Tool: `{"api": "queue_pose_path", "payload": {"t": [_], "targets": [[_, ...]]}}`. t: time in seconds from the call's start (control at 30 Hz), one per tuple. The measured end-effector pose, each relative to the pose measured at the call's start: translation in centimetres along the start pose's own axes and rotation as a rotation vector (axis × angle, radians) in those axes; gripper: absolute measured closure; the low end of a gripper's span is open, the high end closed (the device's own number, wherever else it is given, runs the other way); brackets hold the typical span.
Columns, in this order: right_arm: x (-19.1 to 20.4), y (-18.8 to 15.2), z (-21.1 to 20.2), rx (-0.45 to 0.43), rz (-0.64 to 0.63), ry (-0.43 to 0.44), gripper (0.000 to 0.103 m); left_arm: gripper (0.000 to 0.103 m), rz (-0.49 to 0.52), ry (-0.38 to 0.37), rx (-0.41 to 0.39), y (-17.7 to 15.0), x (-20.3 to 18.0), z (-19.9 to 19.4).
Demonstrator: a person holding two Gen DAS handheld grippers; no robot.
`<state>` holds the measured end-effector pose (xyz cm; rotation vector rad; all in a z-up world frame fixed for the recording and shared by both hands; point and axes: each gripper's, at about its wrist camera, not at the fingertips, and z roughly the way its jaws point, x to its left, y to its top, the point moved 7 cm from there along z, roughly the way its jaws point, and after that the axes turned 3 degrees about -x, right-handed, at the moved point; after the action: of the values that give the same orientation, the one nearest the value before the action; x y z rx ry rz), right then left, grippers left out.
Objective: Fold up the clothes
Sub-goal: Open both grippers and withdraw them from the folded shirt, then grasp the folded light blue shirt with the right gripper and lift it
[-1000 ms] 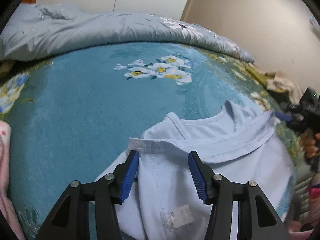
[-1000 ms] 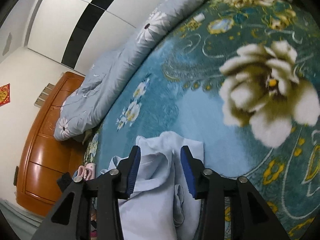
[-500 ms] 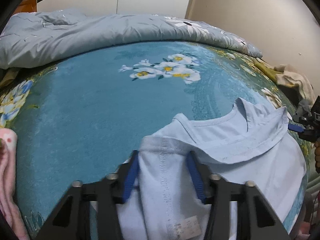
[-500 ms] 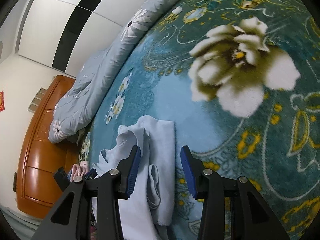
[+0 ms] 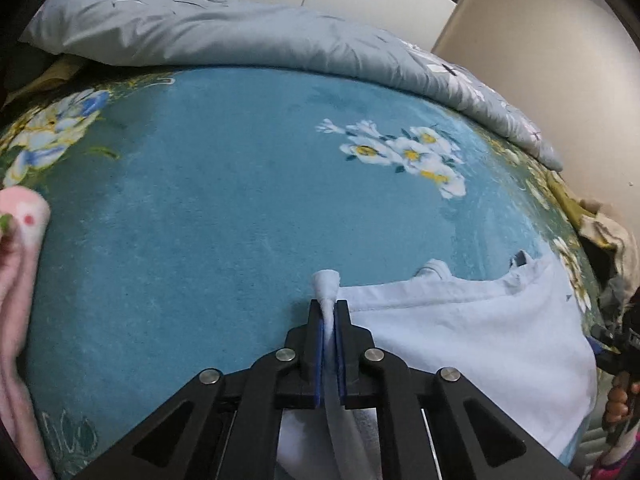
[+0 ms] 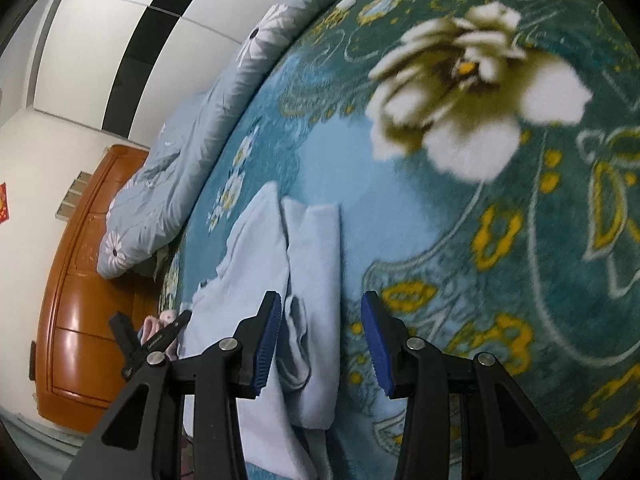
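Note:
A pale blue shirt lies on the teal flowered blanket. My left gripper has a bunched edge of the shirt pinched between its blue pads, its jaws still closing, and a tuft of fabric pokes out past the tips. In the right wrist view the shirt shows folded layers. My right gripper hovers open over its right side, with a fold of fabric between the fingers but not pressed. The left gripper shows at the shirt's far side.
A grey quilt is heaped along the far edge of the bed. A pink cloth lies at the left edge. More clothes are piled at the right. A wooden cabinet stands beyond the bed.
My left gripper's jaws went from wide apart to pinched on the shirt's edge, gathering the fabric. My right gripper sank closer to the shirt's folded side, still open.

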<state>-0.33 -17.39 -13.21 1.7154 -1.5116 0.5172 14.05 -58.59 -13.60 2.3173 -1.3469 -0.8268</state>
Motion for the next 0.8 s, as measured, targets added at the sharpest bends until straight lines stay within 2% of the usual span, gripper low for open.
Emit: {"api": "queue_pose_path", "payload": {"t": [0.03,0.1,0.17,0.2,0.27,0.33,0.43,0.57,0.63,0.77,0.8], "targets": [[0.1,-0.3,0.0,0.003,-0.004,0.003,0.060,0.088,-0.010,0.003,-0.002,0.1,0.1,-0.3],[0.0,-0.9,-0.3,0.009,-0.007,0.008,0.060,0.066,-0.029,0.050,-0.028,0.2,0.7,-1.4],[-0.1,-1.6,-0.7,0.015,-0.009,0.014,0.060,0.061,-0.046,0.117,-0.086,0.2,1.5,-3.7],[-0.3,-2.1,-1.0,0.017,-0.009,0.016,0.060,0.058,-0.056,0.125,-0.105,-0.1,1.7,-4.9],[-0.6,-3.1,-1.7,0.020,-0.007,0.027,0.060,0.050,-0.076,0.088,-0.127,-1.2,1.1,-7.1],[-0.5,-3.9,-2.0,0.024,0.008,0.046,0.060,0.042,-0.076,-0.024,-0.114,-3.1,-1.2,-8.6],[-0.1,-4.9,-1.5,0.042,0.027,0.074,0.059,0.041,-0.014,-0.187,-0.038,-6.6,-6.5,-8.9],[1.0,-5.2,-0.4,0.054,0.008,0.083,0.057,0.041,0.104,-0.302,0.090,-11.8,-13.7,-7.2],[1.3,-5.5,-0.1,0.055,0.015,0.096,0.057,0.041,0.162,-0.295,0.141,-14.1,-16.0,-6.2],[1.9,-6.5,0.3,0.070,0.021,0.115,0.057,0.041,0.245,-0.216,0.159,-16.4,-18.0,-5.1],[1.9,-6.6,0.4,0.072,0.024,0.119,0.064,0.041,0.232,-0.229,0.165,-16.5,-18.0,-5.3]]}}
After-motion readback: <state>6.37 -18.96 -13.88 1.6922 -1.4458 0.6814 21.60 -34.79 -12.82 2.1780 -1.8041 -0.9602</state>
